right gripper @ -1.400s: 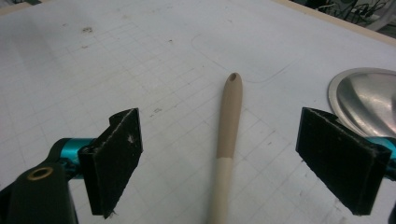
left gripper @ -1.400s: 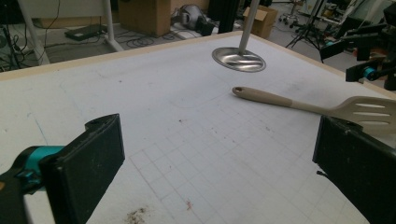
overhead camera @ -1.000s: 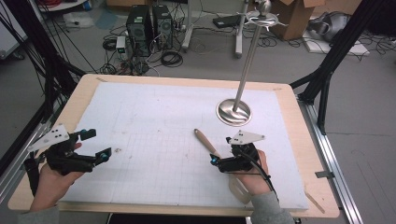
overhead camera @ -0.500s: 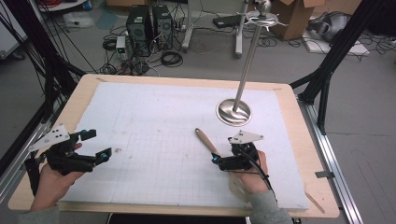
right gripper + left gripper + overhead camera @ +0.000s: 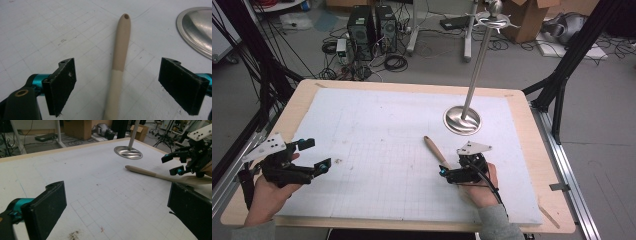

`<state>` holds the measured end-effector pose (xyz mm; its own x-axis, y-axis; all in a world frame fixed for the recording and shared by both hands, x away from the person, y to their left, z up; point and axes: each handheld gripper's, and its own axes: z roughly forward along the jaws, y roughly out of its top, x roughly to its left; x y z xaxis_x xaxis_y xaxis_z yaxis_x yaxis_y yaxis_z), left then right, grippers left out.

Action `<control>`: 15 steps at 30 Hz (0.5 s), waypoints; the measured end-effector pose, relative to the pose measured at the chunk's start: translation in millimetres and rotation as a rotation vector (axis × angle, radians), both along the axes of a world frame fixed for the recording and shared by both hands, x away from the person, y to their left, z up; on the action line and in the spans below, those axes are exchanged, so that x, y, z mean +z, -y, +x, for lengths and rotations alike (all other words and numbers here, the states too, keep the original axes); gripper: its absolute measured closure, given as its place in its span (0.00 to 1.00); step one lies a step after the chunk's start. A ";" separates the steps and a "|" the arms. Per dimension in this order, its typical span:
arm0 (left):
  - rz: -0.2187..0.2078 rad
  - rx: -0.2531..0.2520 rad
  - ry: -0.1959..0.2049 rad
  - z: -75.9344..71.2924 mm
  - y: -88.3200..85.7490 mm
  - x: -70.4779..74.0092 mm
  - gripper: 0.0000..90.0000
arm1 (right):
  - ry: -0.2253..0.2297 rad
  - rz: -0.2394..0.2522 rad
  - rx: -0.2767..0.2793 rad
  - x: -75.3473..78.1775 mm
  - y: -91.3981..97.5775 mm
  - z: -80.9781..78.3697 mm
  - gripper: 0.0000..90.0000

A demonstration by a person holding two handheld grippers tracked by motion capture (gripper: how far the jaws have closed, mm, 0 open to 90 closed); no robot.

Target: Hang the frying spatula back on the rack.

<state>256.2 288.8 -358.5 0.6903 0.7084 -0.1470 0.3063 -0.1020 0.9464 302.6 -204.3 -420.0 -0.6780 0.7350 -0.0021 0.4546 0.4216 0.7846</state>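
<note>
A wooden utensil (image 5: 433, 149) lies flat on the white gridded mat (image 5: 377, 135), its darker handle end pointing to the far left. A small hole marks the handle tip (image 5: 126, 16). My right gripper (image 5: 446, 172) is low over the utensil's near part and open. Its jaws stand on either side of the handle (image 5: 119, 57) without touching it, and my right gripper (image 5: 123, 81) holds nothing. My left gripper (image 5: 316, 155) hovers open and empty near the mat's left edge. From my left gripper (image 5: 117, 212) the utensil (image 5: 147, 172) and the right gripper (image 5: 183, 161) lie ahead.
A steel stand with a round base (image 5: 462, 120) and a tall pole (image 5: 479, 60) rises at the mat's far right, just beyond the utensil's handle tip. The wooden table edge (image 5: 557, 200) frames the mat. Black frame posts, cables and boxes surround the table.
</note>
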 end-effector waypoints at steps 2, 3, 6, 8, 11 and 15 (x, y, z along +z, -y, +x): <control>0.000 0.000 0.000 0.1 0.0 0.1 0.03 | -0.002 -0.002 0.003 -1.4 -0.1 0.3 0.15; -0.002 0.001 0.000 0.1 0.2 0.0 0.03 | -0.008 -0.002 0.001 -2.0 -0.1 0.2 0.15; 0.000 0.000 -0.002 0.3 -0.1 -0.4 0.03 | -0.017 -0.007 -0.003 -3.8 0.1 0.6 0.15; 0.000 -0.001 -0.002 0.4 -0.1 -0.5 0.03 | -0.016 -0.012 -0.002 -5.0 0.1 0.8 0.15; 0.000 -0.001 -0.002 0.2 0.4 -0.5 0.03 | -0.021 -0.012 -0.013 -5.6 -0.1 0.3 0.15; 0.003 -0.003 -0.004 0.5 1.0 -0.7 0.03 | -0.021 -0.009 -0.017 -6.9 1.2 0.9 0.15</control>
